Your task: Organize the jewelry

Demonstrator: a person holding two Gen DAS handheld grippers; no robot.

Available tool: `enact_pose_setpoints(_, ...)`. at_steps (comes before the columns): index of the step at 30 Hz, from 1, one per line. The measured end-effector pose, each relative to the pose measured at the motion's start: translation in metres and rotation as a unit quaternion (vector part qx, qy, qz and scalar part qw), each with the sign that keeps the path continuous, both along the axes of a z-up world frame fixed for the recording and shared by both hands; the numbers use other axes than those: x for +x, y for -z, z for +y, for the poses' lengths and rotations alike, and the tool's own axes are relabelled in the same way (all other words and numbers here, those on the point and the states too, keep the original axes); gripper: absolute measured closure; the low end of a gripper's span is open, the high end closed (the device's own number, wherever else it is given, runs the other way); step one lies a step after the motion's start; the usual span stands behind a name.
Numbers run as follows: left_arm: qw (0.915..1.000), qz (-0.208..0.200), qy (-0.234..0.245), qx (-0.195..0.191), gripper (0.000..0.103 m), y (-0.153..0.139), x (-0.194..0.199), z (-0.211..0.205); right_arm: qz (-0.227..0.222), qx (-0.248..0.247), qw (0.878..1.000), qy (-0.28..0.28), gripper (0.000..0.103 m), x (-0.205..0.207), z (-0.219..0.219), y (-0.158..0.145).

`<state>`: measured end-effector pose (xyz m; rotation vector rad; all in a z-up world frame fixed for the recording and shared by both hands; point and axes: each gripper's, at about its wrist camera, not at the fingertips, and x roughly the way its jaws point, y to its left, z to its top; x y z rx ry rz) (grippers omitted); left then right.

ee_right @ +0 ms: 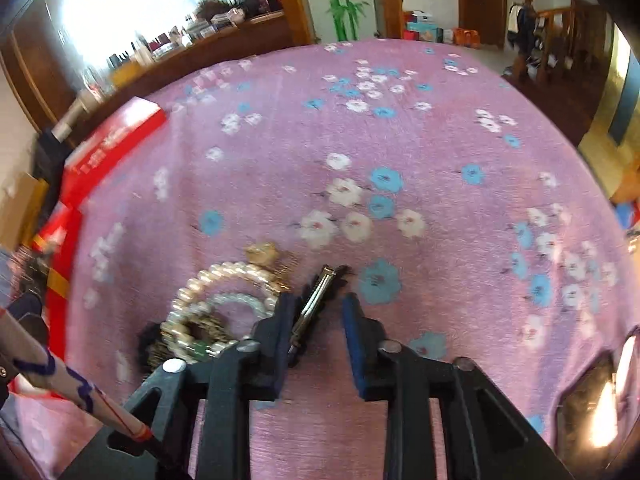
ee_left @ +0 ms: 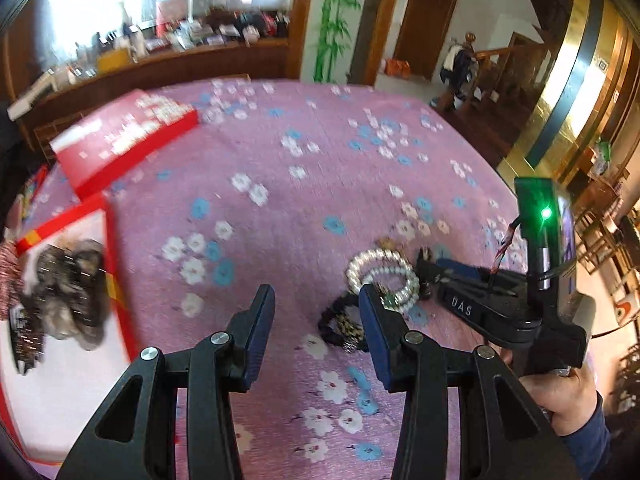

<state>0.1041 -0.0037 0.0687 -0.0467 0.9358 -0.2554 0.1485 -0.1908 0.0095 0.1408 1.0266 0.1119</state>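
A heap of jewelry lies on the pink flowered tablecloth point(ee_right: 420, 152): pearl bracelets point(ee_right: 224, 296), a gold ornament point(ee_right: 262, 254) and a dark beaded bracelet point(ee_left: 340, 324). Beside the heap is a metal hair clip point(ee_right: 316, 296). My right gripper point(ee_right: 319, 300) straddles the clip; the clip rests against the left pad, and a gap separates it from the right pad. In the left wrist view the right gripper point(ee_left: 428, 272) reaches into the heap from the right. My left gripper point(ee_left: 316, 294) hovers open just left of the pearl bracelets point(ee_left: 382, 276), nothing between its fingers.
An open red box point(ee_left: 116, 280) with a white floor sits at the left and holds a dark fuzzy hair piece point(ee_left: 68, 292). Its red lid point(ee_left: 124, 140) lies further back. A person's hand point(ee_left: 560, 392) holds the right gripper's handle. A cluttered wooden shelf point(ee_left: 180, 60) runs behind the table.
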Motion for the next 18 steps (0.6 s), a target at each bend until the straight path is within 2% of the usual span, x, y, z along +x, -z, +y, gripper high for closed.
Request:
enact_pose_setpoints(2,0.9998,0.019,0.001,-0.004,0.061,0.008,0.007,-0.005,0.012,0.016,1.000,0.007,0.093,0.001,-0.009,0.000)
enact_pose_setpoints(6,0.9973,0.069,0.012,-0.022,0.061,0.026,0.028,-0.017,0.019,0.023,0.999,0.030,0.095,0.000,-0.022,0.000)
enact_pose_setpoints(9,0.9957,0.089,0.021,-0.015,0.061,0.037,0.039,-0.033,0.018,0.022,0.999,0.034,0.095,0.000,-0.024,0.000)
enact_pose_setpoints(11,0.9953,0.095,0.019,0.002,0.061,0.044,0.044,-0.043,0.018,0.025,0.999,0.035,0.094,0.000,-0.024,0.000)
enact_pose_setpoints(13,0.9950,0.098,0.020,0.010,0.069,0.048,0.046,-0.049,0.019,0.027,0.999,0.035,0.094,-0.001,-0.025,0.000)
enact_pose_setpoints(14,0.9949,0.099,0.017,0.015,0.078,0.050,0.047,-0.050,0.019,0.027,0.999,0.035,0.094,0.000,-0.024,-0.001)
enact_pose_setpoints(18,0.9949,0.099,0.013,0.016,0.092,0.054,0.047,-0.048,0.019,0.027,0.999,0.035,0.094,0.000,-0.024,0.000)
